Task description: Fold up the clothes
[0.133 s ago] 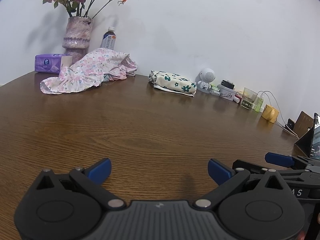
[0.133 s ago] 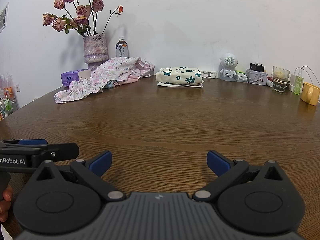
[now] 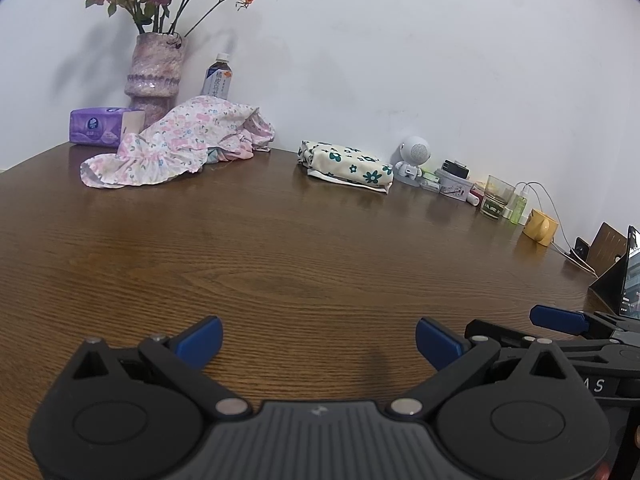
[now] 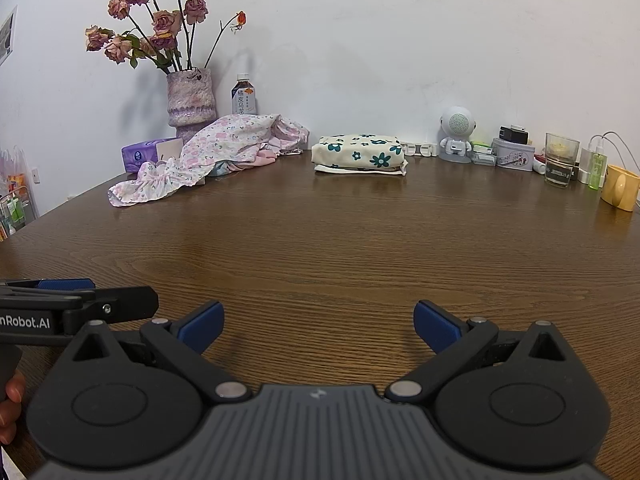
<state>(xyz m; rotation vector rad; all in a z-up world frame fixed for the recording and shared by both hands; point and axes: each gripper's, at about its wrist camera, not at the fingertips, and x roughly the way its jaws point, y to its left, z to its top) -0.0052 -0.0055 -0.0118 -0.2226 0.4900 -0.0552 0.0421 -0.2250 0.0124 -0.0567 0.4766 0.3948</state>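
A crumpled pink floral garment (image 3: pixel 176 148) (image 4: pixel 208 156) lies in a heap at the far left of the wooden table (image 3: pixel 280 248) (image 4: pixel 320 240), with more cloth tucked under it. A cream garment with teal flowers (image 3: pixel 346 166) (image 4: pixel 360 154) sits folded near the wall. My left gripper (image 3: pixel 319 338) hovers over the table's near part, open and holding nothing. My right gripper (image 4: pixel 318 322) is beside it, also open with nothing between its blue pads. Each gripper shows at the edge of the other's view. Both are far from the clothes.
A vase of dried roses (image 4: pixel 191 100), a purple tissue pack (image 3: pixel 104 127) and a drink bottle (image 4: pixel 243 96) stand behind the heap. Along the wall to the right are a small white robot figure (image 4: pixel 456 132), a tin, a glass (image 4: pixel 560 158), a yellow mug (image 4: pixel 620 188) and cables.
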